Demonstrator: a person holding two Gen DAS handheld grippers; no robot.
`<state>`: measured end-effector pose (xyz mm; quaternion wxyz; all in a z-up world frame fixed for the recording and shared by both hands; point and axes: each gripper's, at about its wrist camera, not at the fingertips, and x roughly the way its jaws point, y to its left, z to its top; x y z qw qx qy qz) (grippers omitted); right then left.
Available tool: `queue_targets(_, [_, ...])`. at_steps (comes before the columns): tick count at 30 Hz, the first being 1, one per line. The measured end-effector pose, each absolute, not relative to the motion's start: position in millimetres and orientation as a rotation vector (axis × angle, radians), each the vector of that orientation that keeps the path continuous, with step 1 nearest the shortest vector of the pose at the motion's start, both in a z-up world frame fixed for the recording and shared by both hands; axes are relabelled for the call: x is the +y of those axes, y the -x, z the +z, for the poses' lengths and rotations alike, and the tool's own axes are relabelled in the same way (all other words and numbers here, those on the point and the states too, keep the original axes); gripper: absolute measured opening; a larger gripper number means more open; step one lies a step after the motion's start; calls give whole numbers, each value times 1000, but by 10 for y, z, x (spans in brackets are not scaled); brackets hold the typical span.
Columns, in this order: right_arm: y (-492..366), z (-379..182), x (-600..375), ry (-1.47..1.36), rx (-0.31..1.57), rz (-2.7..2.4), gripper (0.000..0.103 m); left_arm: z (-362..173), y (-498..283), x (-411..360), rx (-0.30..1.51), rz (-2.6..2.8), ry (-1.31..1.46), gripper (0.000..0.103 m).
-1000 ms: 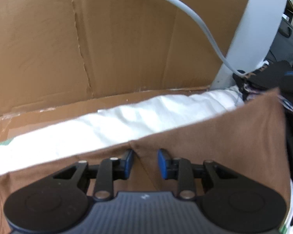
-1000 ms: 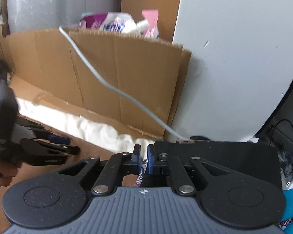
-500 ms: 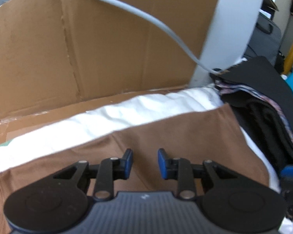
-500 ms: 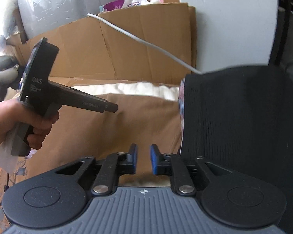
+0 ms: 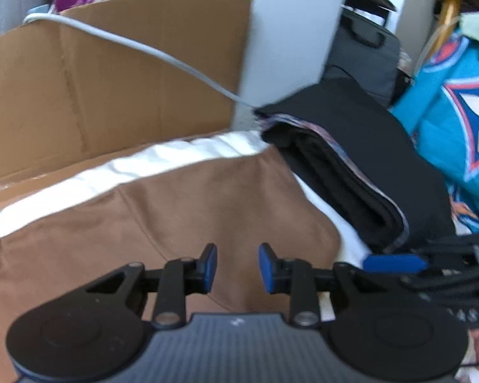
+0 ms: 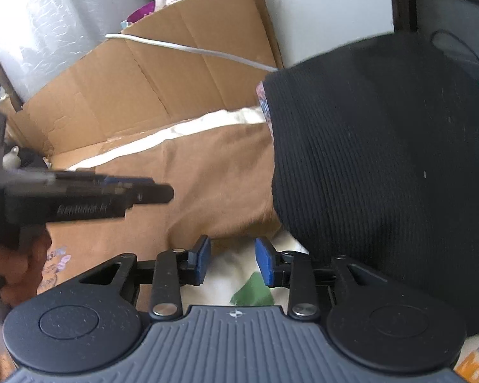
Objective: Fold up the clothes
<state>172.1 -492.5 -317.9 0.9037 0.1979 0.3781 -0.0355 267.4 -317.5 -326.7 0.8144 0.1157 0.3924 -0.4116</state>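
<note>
A brown garment (image 5: pixel 175 217) lies spread flat on white bedding (image 5: pixel 182 159); in the right wrist view the brown garment (image 6: pixel 207 185) lies left of the stack. A folded black stack (image 5: pixel 351 175) sits against its right edge and fills the right side as the black stack (image 6: pixel 383 175). My left gripper (image 5: pixel 236 266) hovers open over the garment's near part, holding nothing. My right gripper (image 6: pixel 233 263) is open and empty over the bedding by the garment's near right corner. The left gripper (image 6: pixel 156 191) appears side-on, held by a hand (image 6: pixel 12 271).
A cardboard wall (image 5: pixel 111 79) stands behind the bedding with a grey cable (image 5: pixel 163 54) draped across it. A white panel (image 5: pixel 287 32) rises behind the black stack. Teal patterned fabric (image 5: pixel 456 121) lies far right. Bubble wrap (image 6: pixel 48 16) stands at the back left.
The brown garment's raised right edge has dropped and it now lies flat. My right gripper went from shut to open. Both grippers have pulled back toward the near side.
</note>
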Motion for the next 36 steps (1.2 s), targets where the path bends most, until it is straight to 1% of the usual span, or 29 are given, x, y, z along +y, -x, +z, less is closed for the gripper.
queue_targets(1, [-1710, -3200, -4936, -442, 773, -70, 42, -3286, -2628, -3172, 835, -883, -258, 33])
queue_targets(3, [-1711, -3275, -4967, -518, 766, -62, 47, -3344, -2566, -3142, 841, -881, -269, 33])
queue_targets(6, [-1747, -3460, -5018, -669, 775, -54, 47, -3429, -2532, -3045, 868, -861, -256, 33])
queue_targets(9, [-1770, -3646, -5053, -836, 762, -27, 52, -3501, -2555, -2920, 893, -834, -241, 33])
queue_targets(13, [-1836, -3811, -5002, -934, 773, 12, 55, -3571, -2598, -2798, 921, -833, -211, 33])
queue_targets(18, [-1900, -3916, -4888, -944, 760, 48, 55, -3621, -2593, -2768, 929, -831, -189, 33])
queue_targets(26, [-2041, -3982, -4924, -1023, 667, -15, 53, -3718, -2532, -2772, 934, -826, -180, 32])
queue_targets(28, [-2031, -3974, -4952, -1046, 628, -43, 49, -3727, -2517, -2779, 930, -824, -185, 32])
queue_targets(33, [-1925, -3806, -4951, -982, 538, -98, 49, -3723, -2521, -2790, 933, -818, -177, 32])
queue_targets(36, [-1854, -3686, -4939, -921, 516, -119, 40, -3710, -2527, -2798, 936, -817, -175, 32])
